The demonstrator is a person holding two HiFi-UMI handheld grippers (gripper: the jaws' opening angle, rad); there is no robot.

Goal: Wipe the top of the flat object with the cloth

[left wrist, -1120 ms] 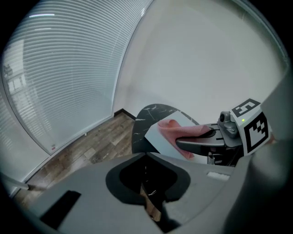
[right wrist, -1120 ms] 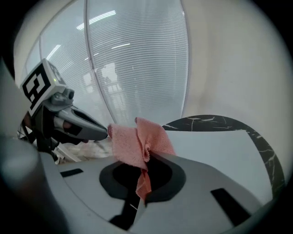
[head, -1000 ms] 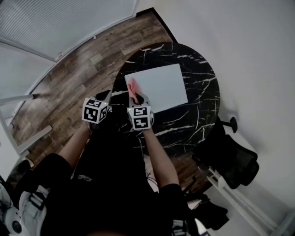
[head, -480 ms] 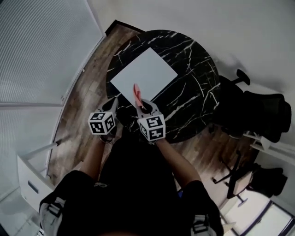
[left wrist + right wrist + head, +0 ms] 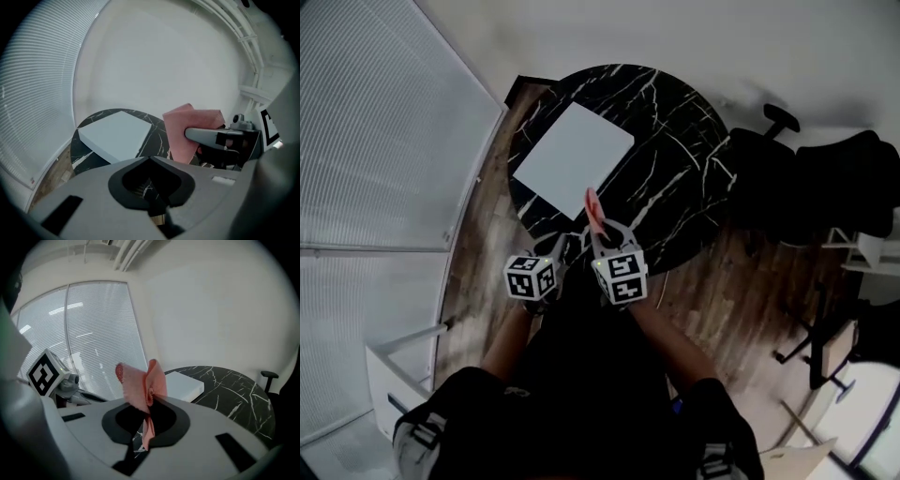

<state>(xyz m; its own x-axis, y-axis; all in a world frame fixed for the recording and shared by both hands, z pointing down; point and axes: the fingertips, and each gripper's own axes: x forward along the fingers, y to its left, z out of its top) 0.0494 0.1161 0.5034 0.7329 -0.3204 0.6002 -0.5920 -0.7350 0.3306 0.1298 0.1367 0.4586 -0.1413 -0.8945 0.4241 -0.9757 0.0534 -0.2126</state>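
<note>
The flat white object lies on the left part of a round black marble table. My right gripper hangs over the table's near edge, short of the object, shut on a pink cloth that sticks up crumpled from its jaws. The right gripper view shows the cloth pinched at the right gripper, with the object beyond it. My left gripper hovers beside it, left of the cloth, with nothing in it. In the left gripper view the left gripper looks shut, and the object and cloth lie ahead.
A black office chair stands right of the table. Window blinds fill the left side. Wooden floor surrounds the table, and a white cabinet sits at lower left. The table's right half is bare marble.
The cloth was on the near corner of the flat object; both grippers have drawn back toward the table's near edge and the cloth is off it. The head view has swung round.
</note>
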